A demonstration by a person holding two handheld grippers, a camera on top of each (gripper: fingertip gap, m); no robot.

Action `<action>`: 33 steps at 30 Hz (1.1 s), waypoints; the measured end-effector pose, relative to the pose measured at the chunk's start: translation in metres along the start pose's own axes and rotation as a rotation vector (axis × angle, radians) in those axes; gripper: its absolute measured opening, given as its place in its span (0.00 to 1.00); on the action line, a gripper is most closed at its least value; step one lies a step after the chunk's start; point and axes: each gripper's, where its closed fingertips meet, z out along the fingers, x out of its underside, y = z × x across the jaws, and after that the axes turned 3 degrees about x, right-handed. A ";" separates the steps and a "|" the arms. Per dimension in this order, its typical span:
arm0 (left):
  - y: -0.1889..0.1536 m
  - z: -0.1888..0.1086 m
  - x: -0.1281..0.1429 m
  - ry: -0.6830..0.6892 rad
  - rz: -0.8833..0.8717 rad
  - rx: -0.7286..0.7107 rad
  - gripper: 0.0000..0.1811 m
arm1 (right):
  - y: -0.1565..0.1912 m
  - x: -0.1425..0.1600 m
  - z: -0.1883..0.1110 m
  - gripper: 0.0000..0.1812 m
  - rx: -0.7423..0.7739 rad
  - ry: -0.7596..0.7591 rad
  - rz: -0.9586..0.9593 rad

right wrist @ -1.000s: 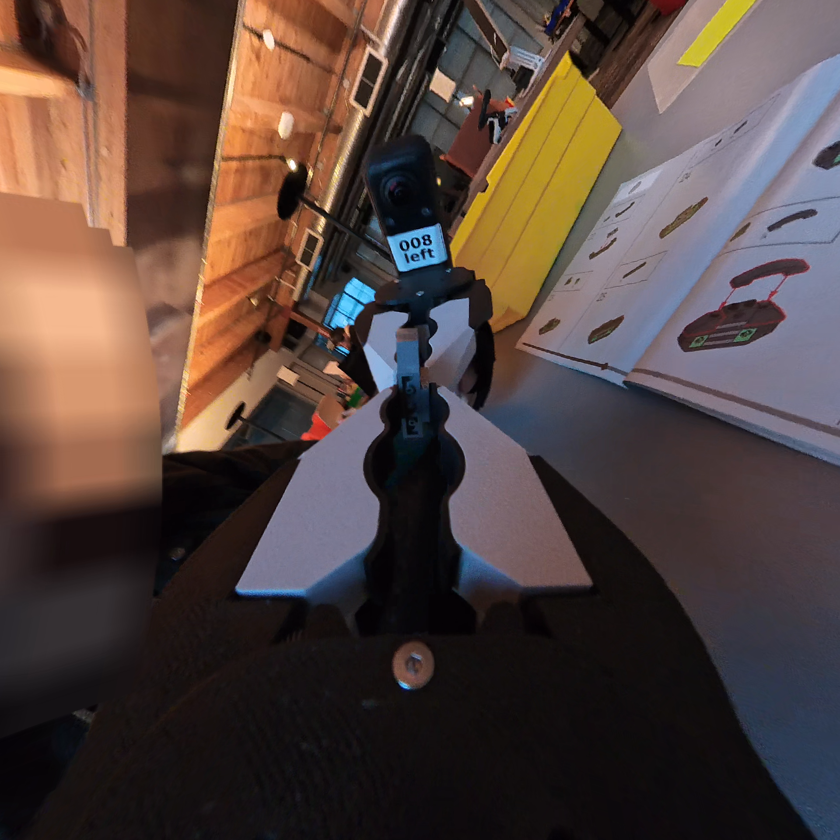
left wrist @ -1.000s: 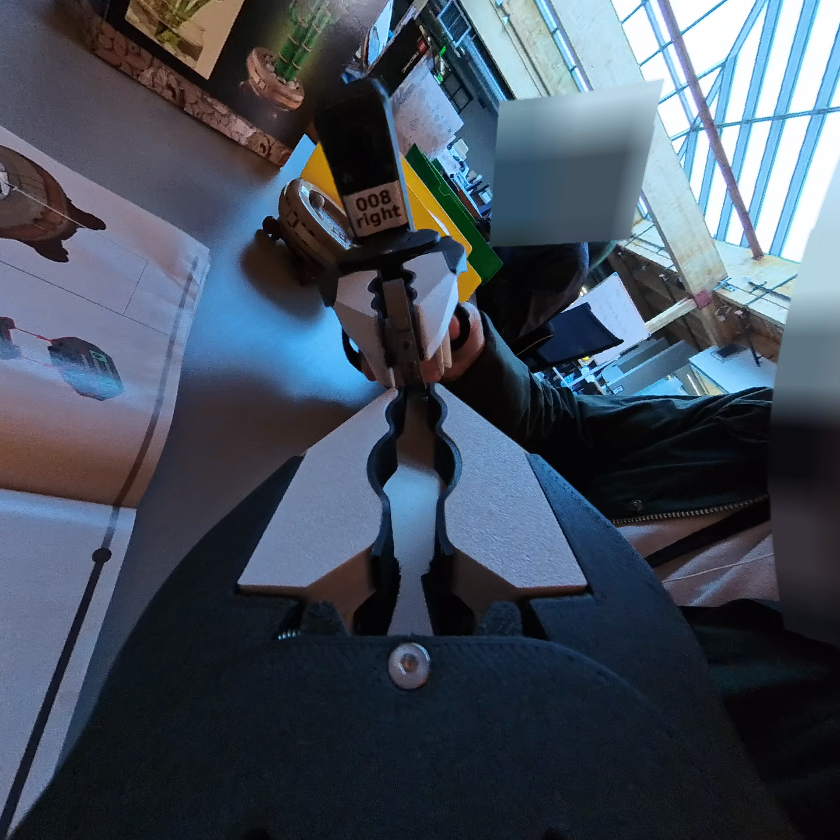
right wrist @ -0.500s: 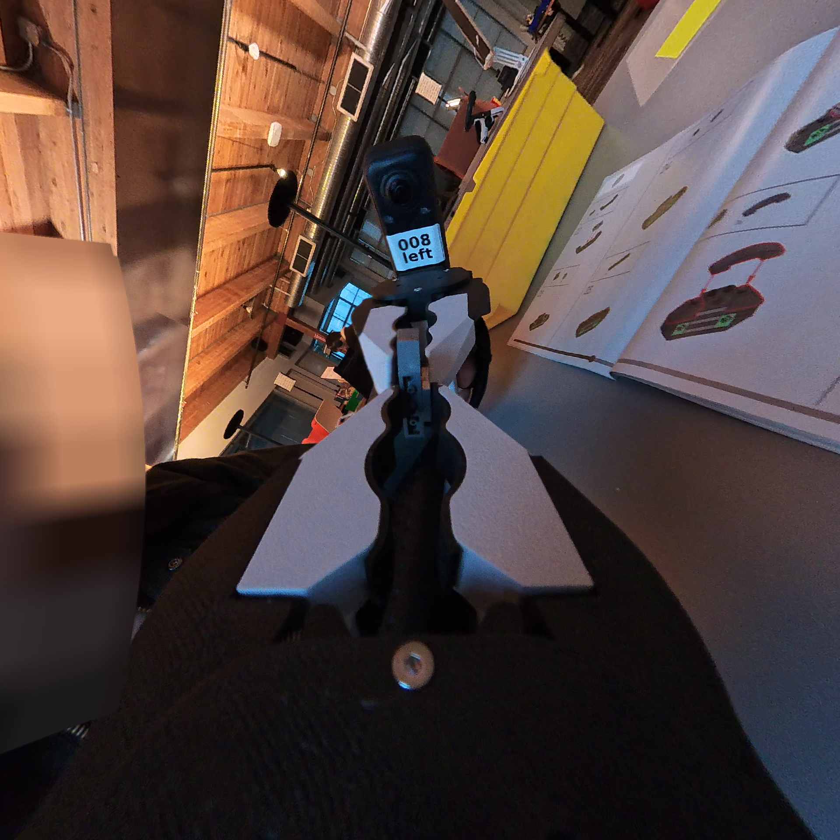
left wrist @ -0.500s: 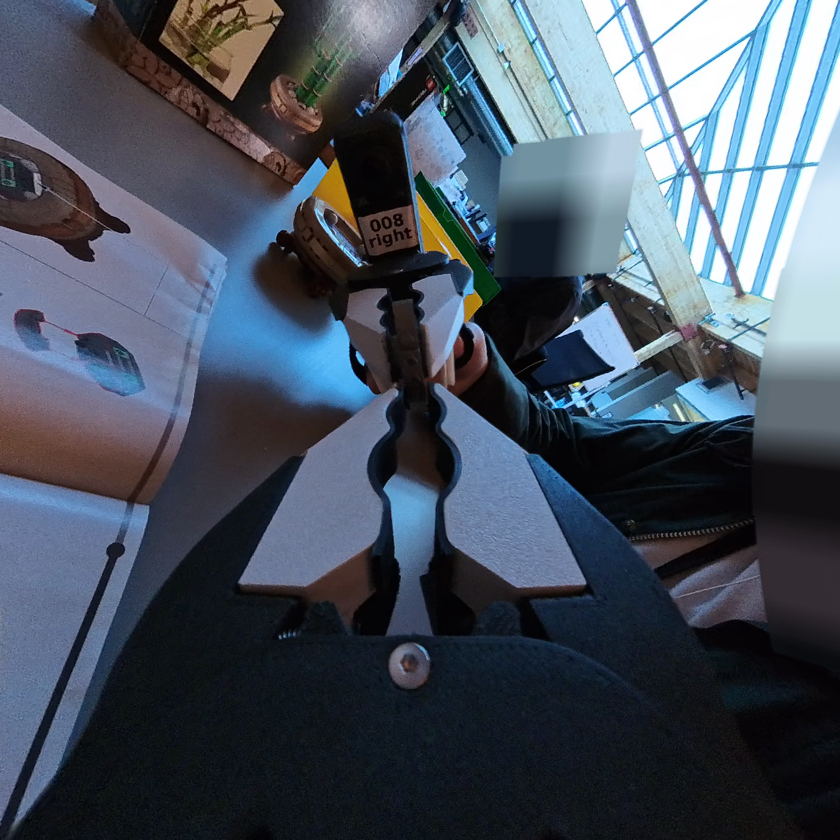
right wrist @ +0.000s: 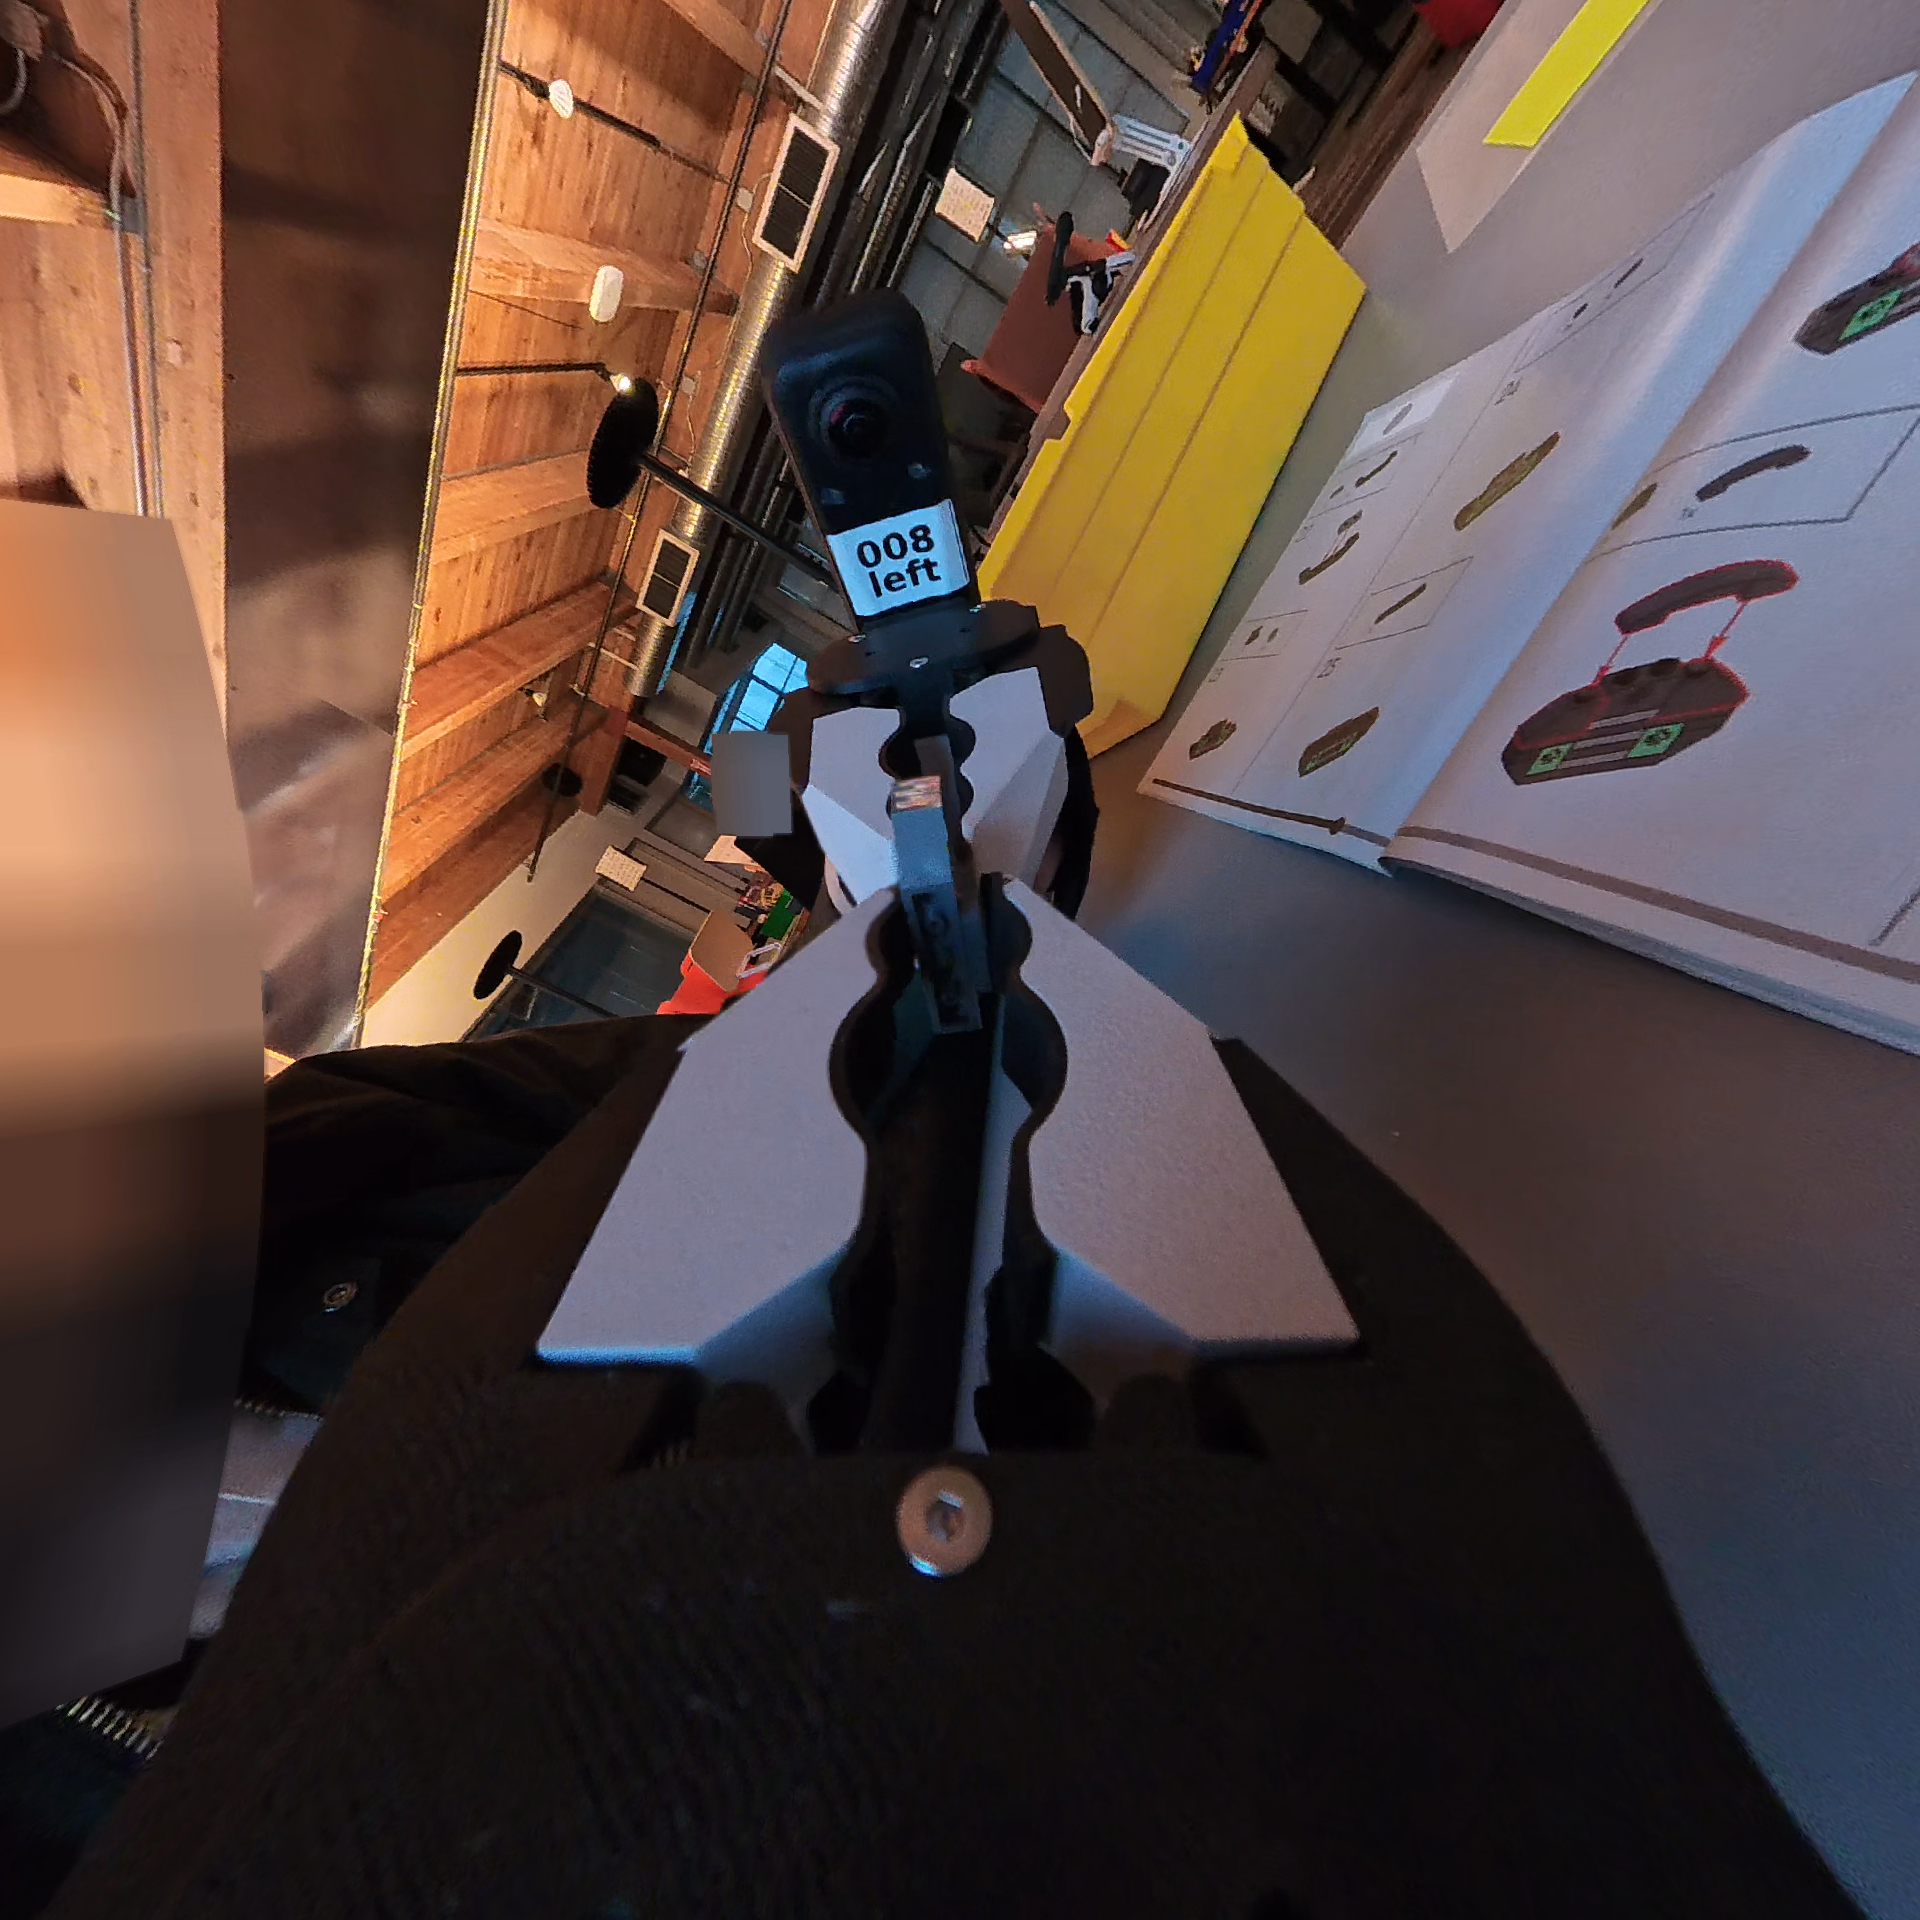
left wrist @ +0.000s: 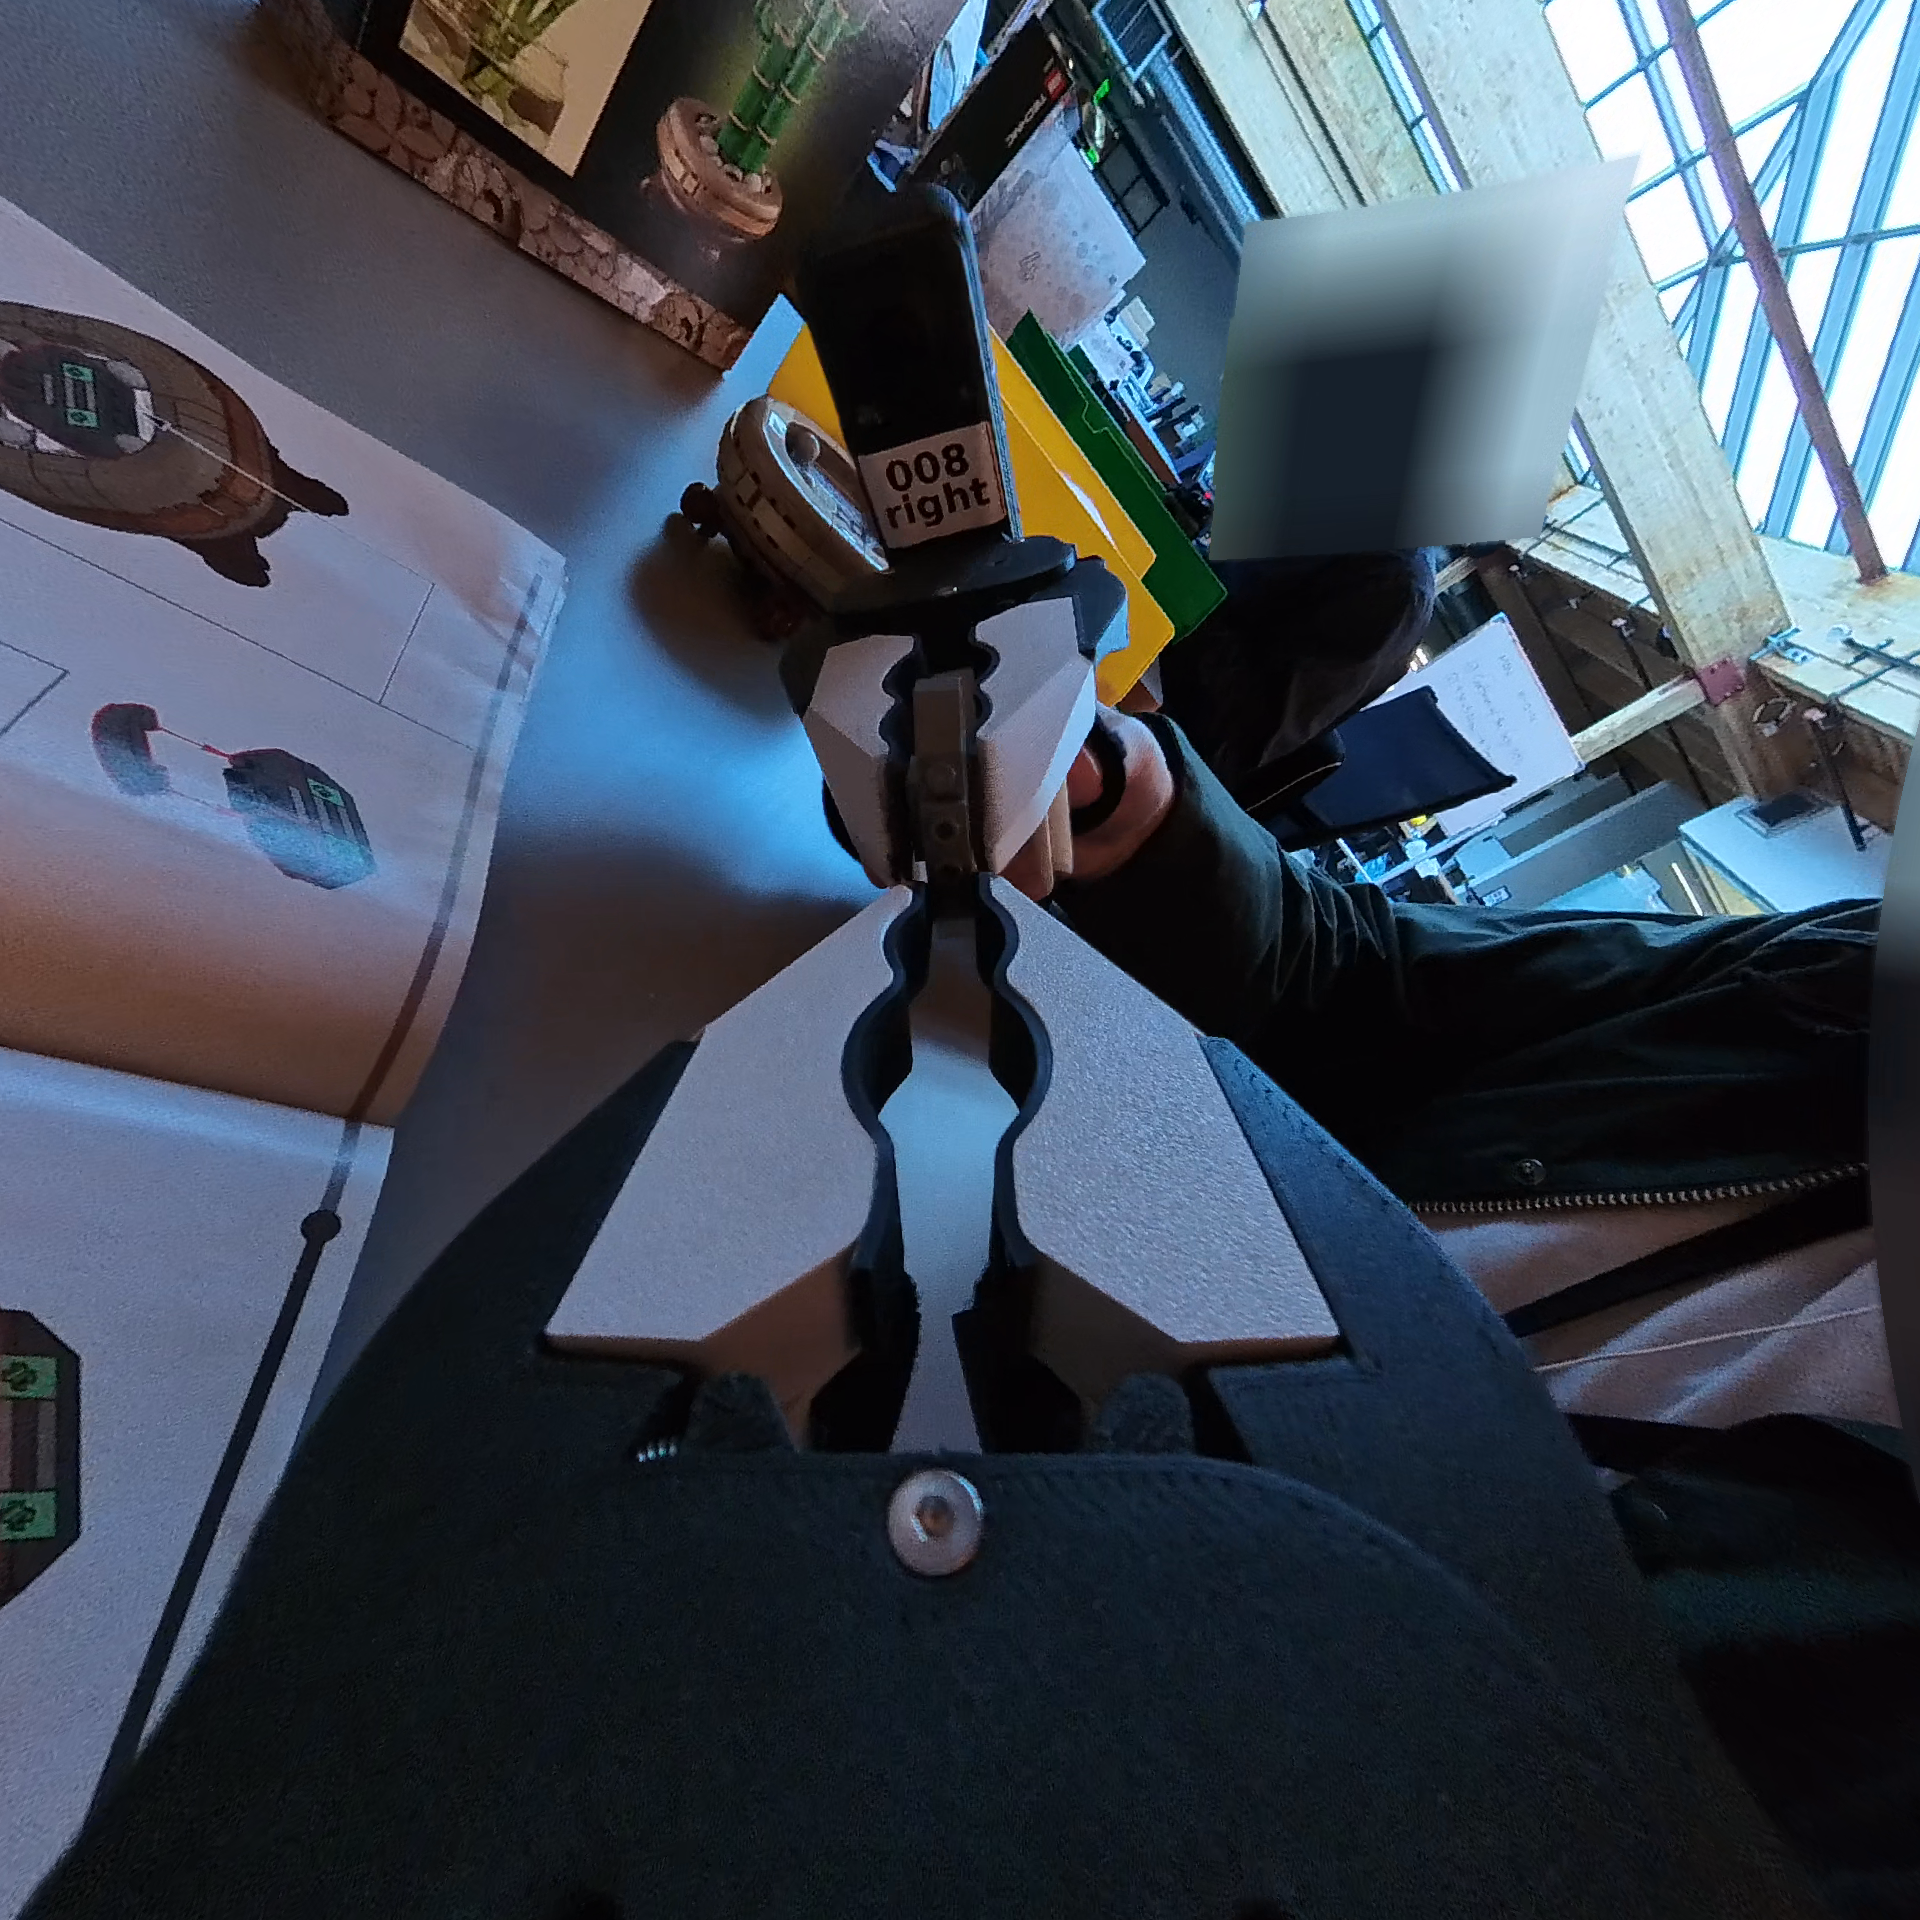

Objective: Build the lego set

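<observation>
My two grippers meet tip to tip above the grey table (left wrist: 623,748). In the left wrist view, the left gripper (left wrist: 943,891) is closed at the tips on the near end of a grey Lego piece (left wrist: 940,774). The right gripper (left wrist: 940,831) faces it and clamps the same piece. In the right wrist view, the right gripper (right wrist: 940,909) is shut on the dark grey piece (right wrist: 943,956). Its lighter end (right wrist: 920,831) reaches into the left gripper (right wrist: 925,800). How far the piece goes into either gripper is hidden.
An open instruction booklet (left wrist: 208,727) lies on the table and also shows in the right wrist view (right wrist: 1662,675). A round brown partly built model (left wrist: 779,509) stands behind the right gripper. A Lego box (left wrist: 582,125) and a yellow bin (right wrist: 1174,416) stand at the table's edges. Only a small space, under 4 cm, lies between the two pairs of fingers. The round brown partly built model (left wrist: 779,509) is about 20 cm from both grippers' fingertips.
Both grippers stay tip to tip on the grey piece. The pair has shifted and tilted slightly, and the far gripper sits a little lower in each view.
</observation>
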 end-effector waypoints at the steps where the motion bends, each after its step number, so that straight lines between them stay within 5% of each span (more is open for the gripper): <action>1: -0.001 0.000 -0.001 -0.009 -0.005 0.009 0.04 | 0.001 -0.001 0.000 0.06 0.003 -0.003 -0.010; 20: -0.003 -0.004 -0.010 -0.063 -0.015 0.015 0.03 | 0.006 -0.010 0.001 0.06 0.021 -0.072 -0.055; 33: -0.017 0.002 -0.007 -0.022 0.039 0.009 0.03 | 0.019 -0.002 -0.006 0.06 0.000 0.027 -0.059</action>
